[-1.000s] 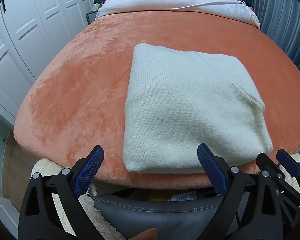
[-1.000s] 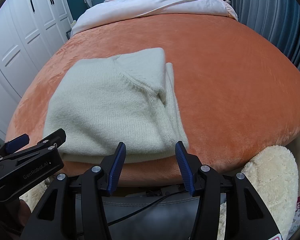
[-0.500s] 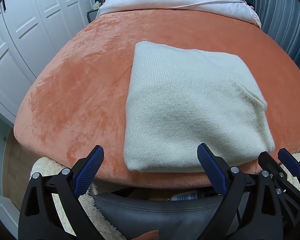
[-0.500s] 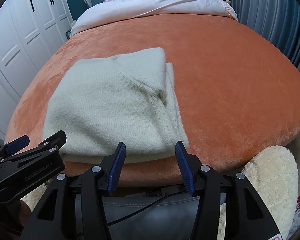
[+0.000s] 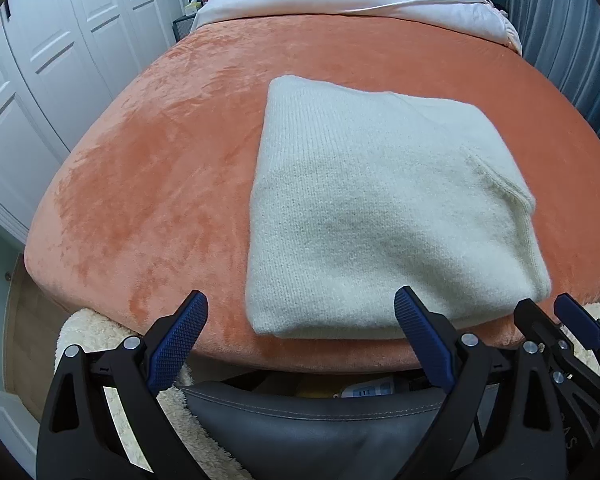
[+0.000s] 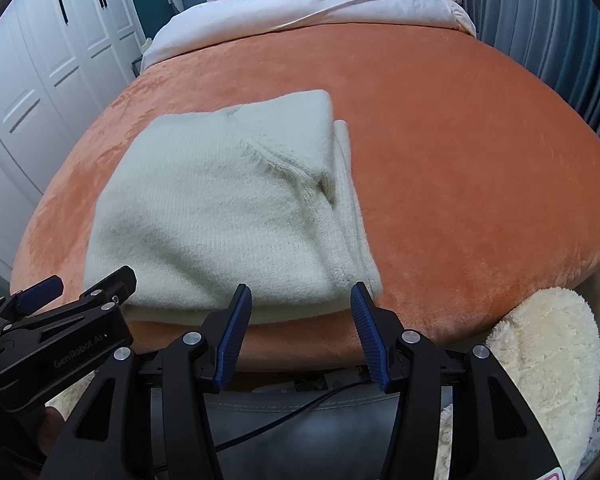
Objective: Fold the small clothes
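Cream knit, our folded sweater (image 5: 380, 208) lies on the orange bed cover (image 5: 160, 184) near the bed's front edge, straight ahead of both claws. Our left claw (image 5: 300, 332) gapes wide and empty; our right claw (image 6: 298, 328) is partly open, empty too. The sweater's layered edge (image 6: 348, 200) lies on the right claw's side, so we judge that claw nearer.
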{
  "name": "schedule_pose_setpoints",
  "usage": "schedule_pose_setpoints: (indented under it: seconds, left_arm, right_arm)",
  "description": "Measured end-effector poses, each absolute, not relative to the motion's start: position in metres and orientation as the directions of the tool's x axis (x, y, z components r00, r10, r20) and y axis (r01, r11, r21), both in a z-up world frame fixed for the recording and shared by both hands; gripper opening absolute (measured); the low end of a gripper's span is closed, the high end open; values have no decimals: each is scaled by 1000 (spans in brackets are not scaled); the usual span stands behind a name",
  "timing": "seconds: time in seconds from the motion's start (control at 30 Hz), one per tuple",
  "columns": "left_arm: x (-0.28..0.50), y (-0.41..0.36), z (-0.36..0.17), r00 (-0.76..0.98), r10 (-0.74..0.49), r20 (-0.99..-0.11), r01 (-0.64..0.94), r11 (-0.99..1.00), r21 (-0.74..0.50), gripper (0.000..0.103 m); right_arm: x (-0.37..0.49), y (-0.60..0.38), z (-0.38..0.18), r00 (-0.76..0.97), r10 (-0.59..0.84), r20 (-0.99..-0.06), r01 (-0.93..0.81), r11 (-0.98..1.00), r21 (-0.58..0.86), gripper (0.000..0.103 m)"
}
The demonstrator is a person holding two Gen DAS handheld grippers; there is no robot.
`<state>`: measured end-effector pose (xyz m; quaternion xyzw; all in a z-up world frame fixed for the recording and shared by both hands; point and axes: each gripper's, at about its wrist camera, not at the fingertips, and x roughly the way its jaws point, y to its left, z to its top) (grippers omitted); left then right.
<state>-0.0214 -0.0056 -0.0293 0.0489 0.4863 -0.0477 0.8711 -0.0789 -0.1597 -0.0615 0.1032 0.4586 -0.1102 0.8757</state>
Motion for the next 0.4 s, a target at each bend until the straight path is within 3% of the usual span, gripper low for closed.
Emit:
schedule_pose_setpoints:
  seconds: [0.4]
  left_arm:
    - [-22, -11, -29, 524, -36, -851, 153, 987, 53, 92]
  right_arm:
    - [-79, -158, -62, 557, -98, -825, 284, 955, 78, 54]
